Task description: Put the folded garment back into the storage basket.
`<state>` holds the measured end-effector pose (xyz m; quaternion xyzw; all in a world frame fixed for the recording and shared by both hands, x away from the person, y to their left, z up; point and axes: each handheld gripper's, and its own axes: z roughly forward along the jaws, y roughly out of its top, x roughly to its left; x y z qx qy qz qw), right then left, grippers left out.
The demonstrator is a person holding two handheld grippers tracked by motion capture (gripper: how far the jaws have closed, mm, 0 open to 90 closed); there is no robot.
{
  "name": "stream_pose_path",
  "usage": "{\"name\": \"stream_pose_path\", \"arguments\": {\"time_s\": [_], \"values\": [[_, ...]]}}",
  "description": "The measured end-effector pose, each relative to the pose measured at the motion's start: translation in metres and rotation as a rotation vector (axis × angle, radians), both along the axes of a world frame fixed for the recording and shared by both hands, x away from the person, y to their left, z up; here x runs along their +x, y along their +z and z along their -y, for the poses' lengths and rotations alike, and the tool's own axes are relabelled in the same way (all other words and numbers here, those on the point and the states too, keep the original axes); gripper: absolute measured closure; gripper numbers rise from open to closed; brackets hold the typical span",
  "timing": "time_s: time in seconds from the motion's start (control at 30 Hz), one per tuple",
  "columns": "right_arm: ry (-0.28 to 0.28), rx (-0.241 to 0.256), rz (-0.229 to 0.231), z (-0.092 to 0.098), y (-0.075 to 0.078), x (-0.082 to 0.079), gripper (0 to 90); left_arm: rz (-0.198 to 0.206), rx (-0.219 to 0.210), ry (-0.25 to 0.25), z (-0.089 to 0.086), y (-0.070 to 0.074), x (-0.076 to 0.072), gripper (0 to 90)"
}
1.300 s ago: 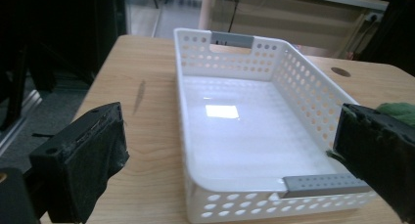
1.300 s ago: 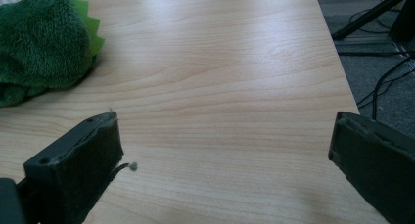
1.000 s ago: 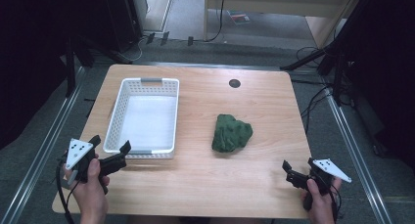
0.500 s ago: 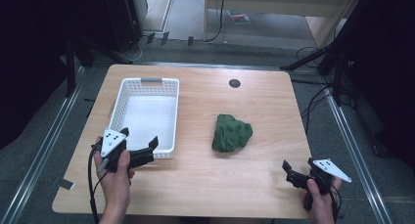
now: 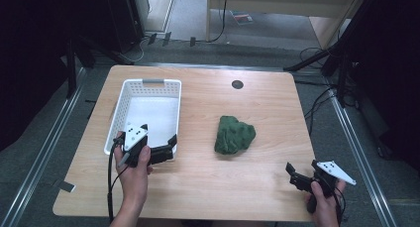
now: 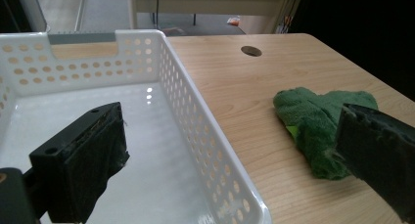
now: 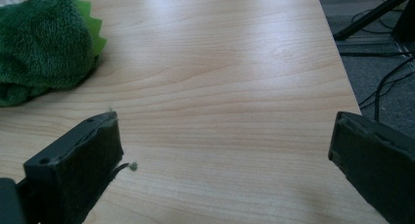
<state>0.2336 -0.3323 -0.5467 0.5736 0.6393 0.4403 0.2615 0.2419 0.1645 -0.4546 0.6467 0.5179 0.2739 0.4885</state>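
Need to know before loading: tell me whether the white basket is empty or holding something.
Empty. The white basket shows only its bare white floor in the high view and the left gripper view.

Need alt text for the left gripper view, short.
The left gripper's two black fingers stand wide open, holding nothing, straddling the near right wall of an empty white perforated basket on a light wooden table. A crumpled green cloth lies on the table right of the basket, partly behind the right finger.
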Motion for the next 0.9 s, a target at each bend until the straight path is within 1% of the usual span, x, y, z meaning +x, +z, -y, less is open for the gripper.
{"name": "stream_pose_path", "arguments": {"time_s": [0.07,0.27,0.43,0.67,0.7,0.73,0.83,0.87,0.9], "values": [[-0.003,0.003,-0.001,0.001,0.000,0.000,0.0,-0.008,-0.008,0.005,0.001,0.000,0.002,0.0],[-0.003,0.005,-0.003,0.001,0.000,0.000,0.0,-0.009,-0.025,0.005,0.009,0.002,0.008,0.0],[-0.008,0.006,-0.005,0.001,0.000,0.000,0.0,-0.016,-0.028,-0.016,0.016,0.006,0.013,0.0],[-0.010,0.005,-0.006,0.001,0.000,0.001,0.0,-0.026,-0.029,-0.020,0.019,0.007,0.018,0.0],[-0.011,0.006,-0.007,0.001,0.000,0.001,0.0,-0.035,-0.028,-0.026,0.022,0.005,0.020,0.0],[-0.011,0.006,-0.007,0.001,0.000,0.001,0.0,-0.035,-0.028,-0.026,0.022,0.005,0.020,0.0],[-0.014,0.007,-0.008,0.001,0.000,0.000,0.0,-0.048,-0.017,-0.044,0.032,0.003,0.025,0.0],[-0.014,0.007,-0.008,0.001,0.000,0.000,0.0,-0.048,-0.017,-0.044,0.032,0.003,0.025,0.0],[-0.014,0.008,-0.008,0.001,0.000,0.000,0.0,-0.052,-0.011,-0.057,0.038,0.003,0.027,0.0]]}}
